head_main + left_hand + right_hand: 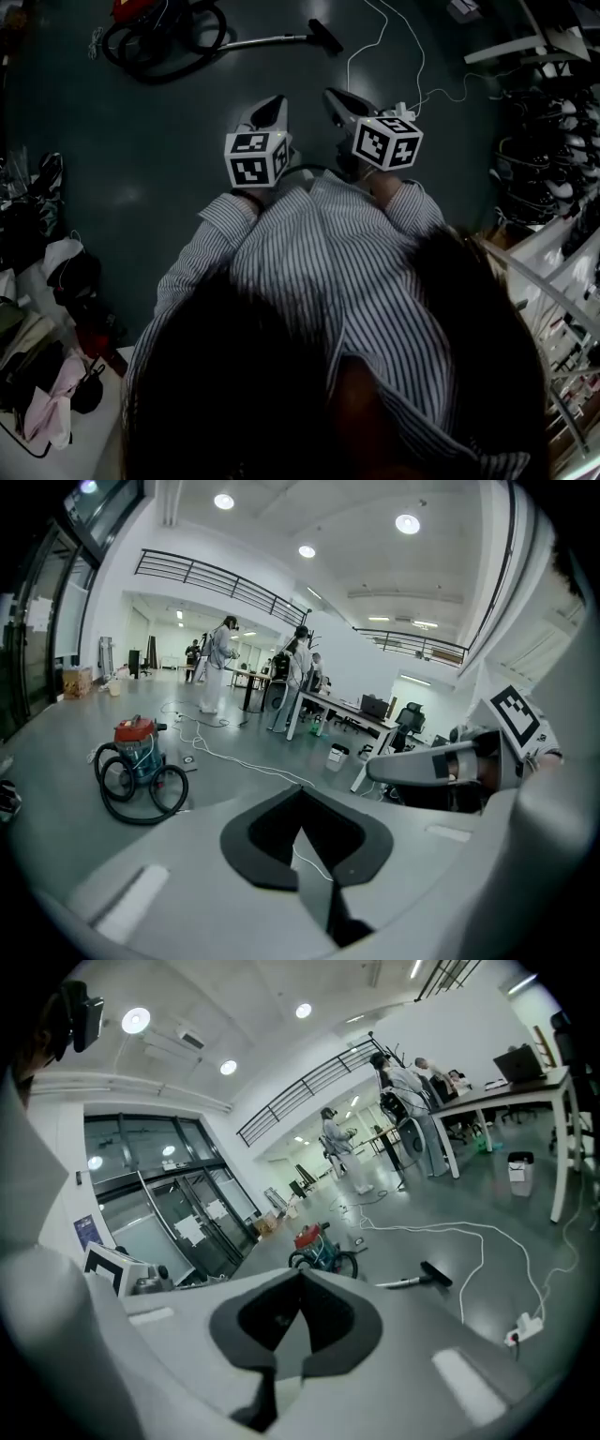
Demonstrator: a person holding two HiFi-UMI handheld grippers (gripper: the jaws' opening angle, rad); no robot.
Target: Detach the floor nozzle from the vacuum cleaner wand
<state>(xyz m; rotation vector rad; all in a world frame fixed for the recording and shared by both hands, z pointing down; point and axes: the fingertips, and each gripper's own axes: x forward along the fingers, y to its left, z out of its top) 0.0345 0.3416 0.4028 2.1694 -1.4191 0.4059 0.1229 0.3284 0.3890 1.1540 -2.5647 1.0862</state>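
The red vacuum cleaner (141,11) stands on the dark floor far ahead, with its black hose (173,47) coiled beside it. Its metal wand (267,40) lies on the floor and ends in the black floor nozzle (325,36). The right gripper view shows the same nozzle (436,1274) and wand (398,1282), with the vacuum cleaner (309,1241) behind. My left gripper (277,103) and right gripper (334,97) are held side by side in front of my chest, well short of the nozzle. Both are shut with nothing between the jaws.
A white cable (389,52) snakes over the floor to a power strip (525,1327) on the right. Shelving (553,141) lines the right side, and bags and clutter (37,253) the left. Tables (347,710) and several people (220,667) are far off.
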